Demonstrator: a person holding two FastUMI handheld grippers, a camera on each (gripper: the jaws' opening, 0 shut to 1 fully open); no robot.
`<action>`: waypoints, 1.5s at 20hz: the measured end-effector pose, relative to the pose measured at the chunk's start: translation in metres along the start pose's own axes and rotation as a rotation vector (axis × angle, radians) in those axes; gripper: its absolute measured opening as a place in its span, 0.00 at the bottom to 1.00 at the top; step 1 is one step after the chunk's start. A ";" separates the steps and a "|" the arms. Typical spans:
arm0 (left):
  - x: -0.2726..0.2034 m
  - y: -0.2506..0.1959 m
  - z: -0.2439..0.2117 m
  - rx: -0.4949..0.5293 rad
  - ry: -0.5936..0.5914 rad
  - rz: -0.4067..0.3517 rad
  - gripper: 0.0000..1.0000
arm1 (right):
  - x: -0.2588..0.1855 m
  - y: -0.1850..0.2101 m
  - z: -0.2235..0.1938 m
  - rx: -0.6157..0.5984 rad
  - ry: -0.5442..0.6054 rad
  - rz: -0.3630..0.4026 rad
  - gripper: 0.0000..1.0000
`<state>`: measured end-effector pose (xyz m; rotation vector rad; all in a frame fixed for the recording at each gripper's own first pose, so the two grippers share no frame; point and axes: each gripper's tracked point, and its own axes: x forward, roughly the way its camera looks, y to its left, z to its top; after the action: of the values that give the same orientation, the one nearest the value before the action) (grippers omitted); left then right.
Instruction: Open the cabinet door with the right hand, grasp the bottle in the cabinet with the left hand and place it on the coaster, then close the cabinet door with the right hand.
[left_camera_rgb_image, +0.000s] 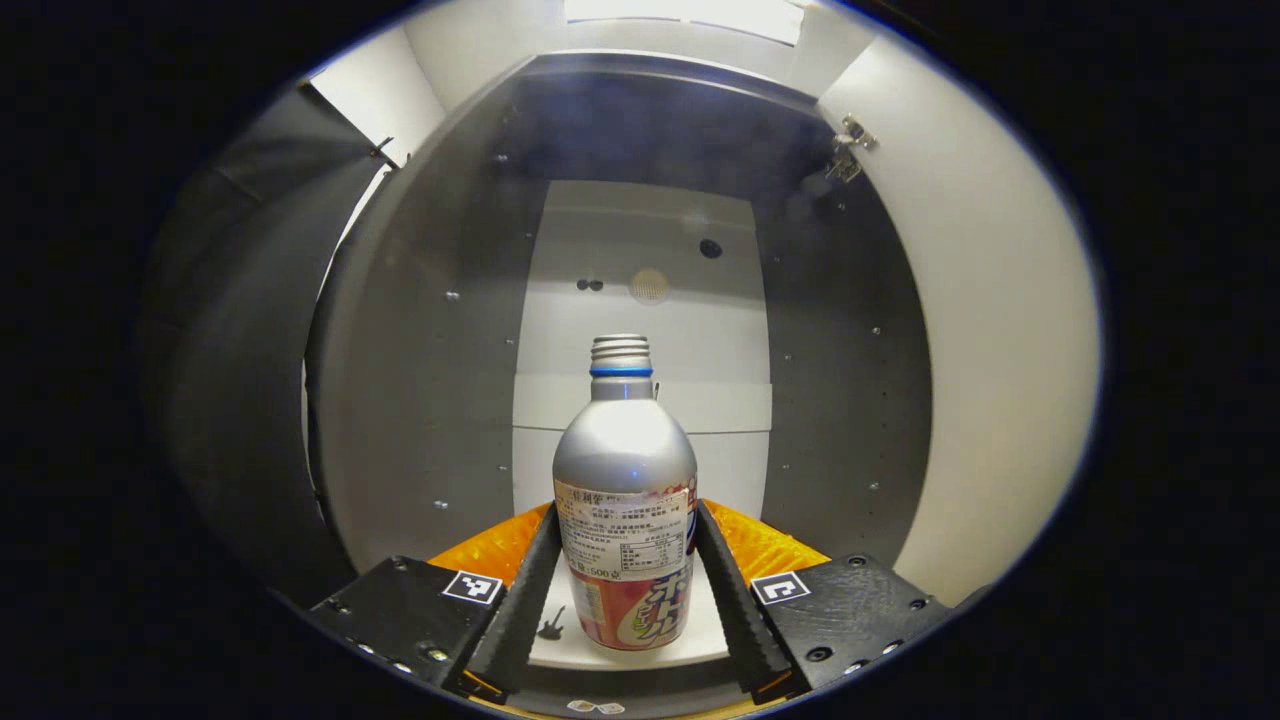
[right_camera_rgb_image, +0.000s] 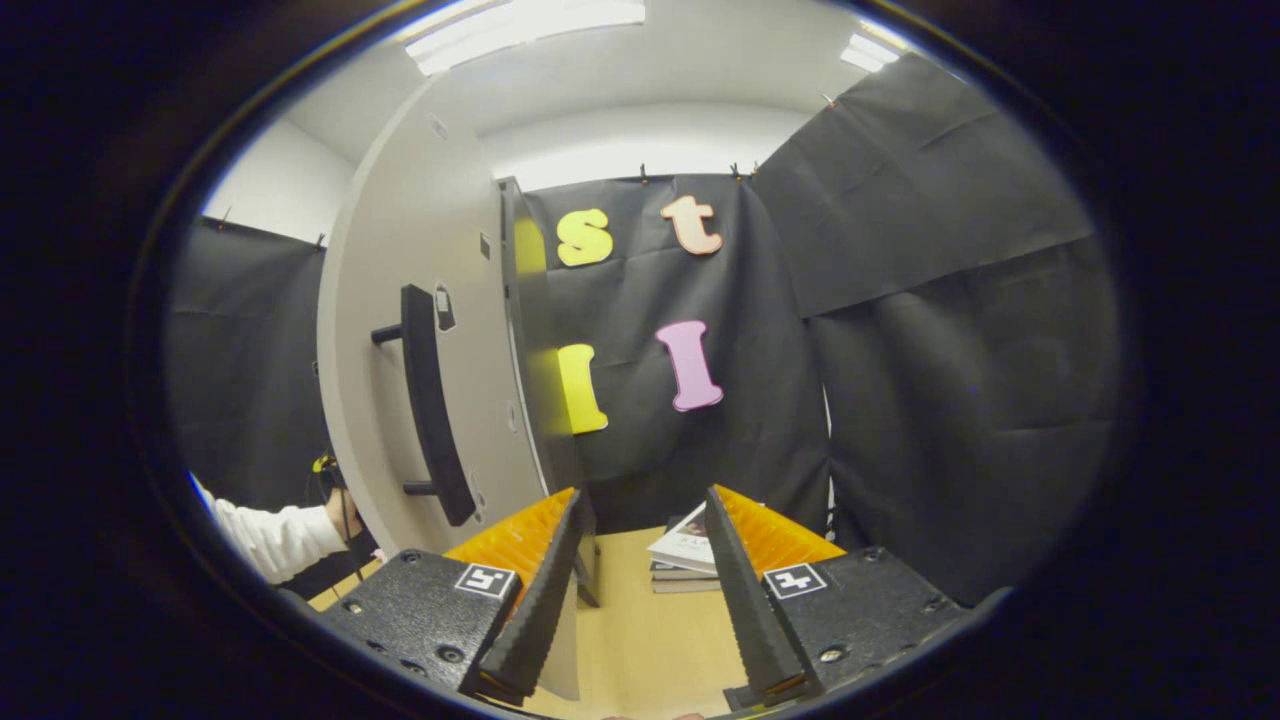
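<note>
The bottle (left_camera_rgb_image: 624, 490) stands upright on the cabinet (left_camera_rgb_image: 420, 330) shelf, between our left gripper (left_camera_rgb_image: 624, 590) fingers, which bracket its lower body; whether they press on it we cannot tell. We judge the grasp is at hand. The cabinet door (right_camera_rgb_image: 420, 330) stands swung open, its handle (right_camera_rgb_image: 430, 410) free, while our right gripper (right_camera_rgb_image: 640, 590) waits apart, fingers open and empty, above the surface (right_camera_rgb_image: 650, 630) near some books (right_camera_rgb_image: 685, 555).
</note>
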<state>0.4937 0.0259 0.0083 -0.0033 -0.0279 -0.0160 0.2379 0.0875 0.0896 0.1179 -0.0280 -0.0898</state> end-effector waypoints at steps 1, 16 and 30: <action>-0.020 0.006 -0.005 0.001 -0.003 0.010 0.75 | -0.001 0.002 0.001 0.004 -0.003 0.009 0.77; -0.239 0.119 -0.223 0.143 0.205 0.277 0.75 | -0.003 0.012 0.022 0.026 -0.076 -0.005 0.76; -0.262 0.145 -0.303 0.062 0.236 0.354 0.75 | -0.014 0.003 0.031 0.003 -0.096 -0.081 0.77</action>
<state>0.2422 0.1739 -0.3027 0.0557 0.2083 0.3386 0.2231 0.0885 0.1201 0.1172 -0.1188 -0.1764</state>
